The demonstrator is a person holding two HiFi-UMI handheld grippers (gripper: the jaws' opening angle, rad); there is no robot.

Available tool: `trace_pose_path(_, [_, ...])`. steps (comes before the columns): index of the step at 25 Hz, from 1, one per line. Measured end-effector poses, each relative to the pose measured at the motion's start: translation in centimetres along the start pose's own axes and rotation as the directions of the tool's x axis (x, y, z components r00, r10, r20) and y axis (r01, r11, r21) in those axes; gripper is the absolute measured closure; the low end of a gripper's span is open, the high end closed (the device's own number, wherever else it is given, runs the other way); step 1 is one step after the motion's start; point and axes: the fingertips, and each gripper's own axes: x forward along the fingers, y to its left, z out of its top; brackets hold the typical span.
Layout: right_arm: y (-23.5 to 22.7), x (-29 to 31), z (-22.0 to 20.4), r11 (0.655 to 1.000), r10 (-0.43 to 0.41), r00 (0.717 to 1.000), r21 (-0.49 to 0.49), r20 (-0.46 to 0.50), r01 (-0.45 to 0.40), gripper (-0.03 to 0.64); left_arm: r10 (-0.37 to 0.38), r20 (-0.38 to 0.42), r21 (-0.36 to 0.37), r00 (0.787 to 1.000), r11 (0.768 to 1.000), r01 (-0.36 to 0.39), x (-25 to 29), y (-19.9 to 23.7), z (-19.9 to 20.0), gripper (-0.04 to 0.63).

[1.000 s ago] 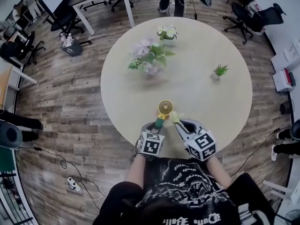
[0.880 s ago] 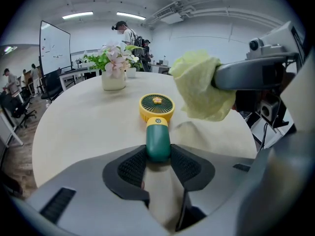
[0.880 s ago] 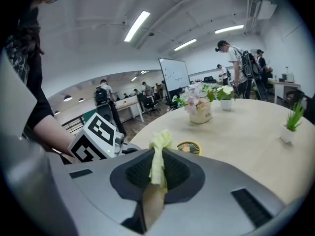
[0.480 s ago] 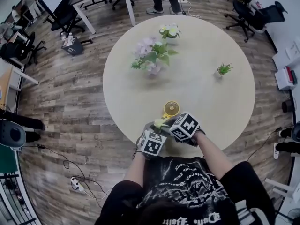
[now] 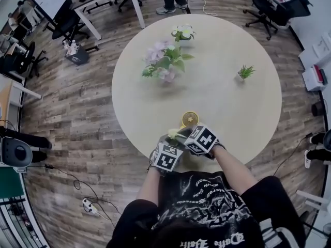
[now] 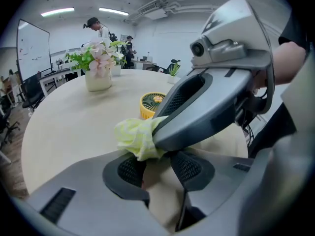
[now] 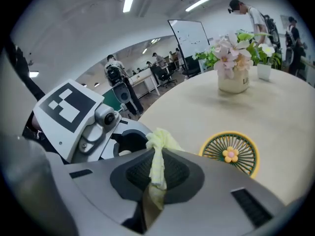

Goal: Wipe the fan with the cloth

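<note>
Left gripper (image 6: 160, 170): clenched part-way on a pale handle that fills the gap between its pads, seemingly the fan's. It sits where it was a second ago.
Right gripper (image 7: 156, 170): clamped on the cloth. A second ago it lay to the right of the left gripper. It now lies across the front of that gripper's tips and points leftward in the head view.
Cloth (image 7: 158, 144): yellow-green, with a strip pinched between the right pads and a tuft standing out past them. It was at the fan's lower right and is now at its lower left, over the left gripper's tips.
Fan (image 7: 230, 152): yellow, with a round head facing up, just beyond both grippers by the table's near edge. Its place is unchanged.
Table (image 5: 227, 112): round and pale. The flowers (image 5: 165, 63) and a plant (image 5: 244, 74) stand farther on, well apart from the fan.
Left gripper view only: a right jaw crosses close overhead with the cloth bunched under it, hiding part of the fan.
Right gripper view only: the whole grille, with an orange flower at its hub.
Head view only: the layout of the table. Whether the cloth touches the fan cannot be told.
</note>
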Motion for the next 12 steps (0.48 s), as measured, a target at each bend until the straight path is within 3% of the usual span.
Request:
trace_pose_path(4, [-0.7,-0.1,0.6,0.995,-0.092,0.992,-0.028,0.081,0.094,0.578,0.019,-0.003,-0.033,1.000,0.999,-0.019,-0.1,0.1,0.1,0.422])
trace_pose_path(8, [-2.6,-0.7,1.3,0.984,-0.176,0.976,0.059,0.131,0.170,0.578,0.039,0.017,-0.022,0.999,0.999,-0.039,-0.1,0.1,0.4,0.421])
trace_pose_path(12, [-3.2,-1.4,1.7,0.961,-0.272,0.952,-0.019,0.139,0.277,0.578,0.056,0.013,-0.030,0.998,0.998,-0.056,-0.1,0.0,0.1,0.421])
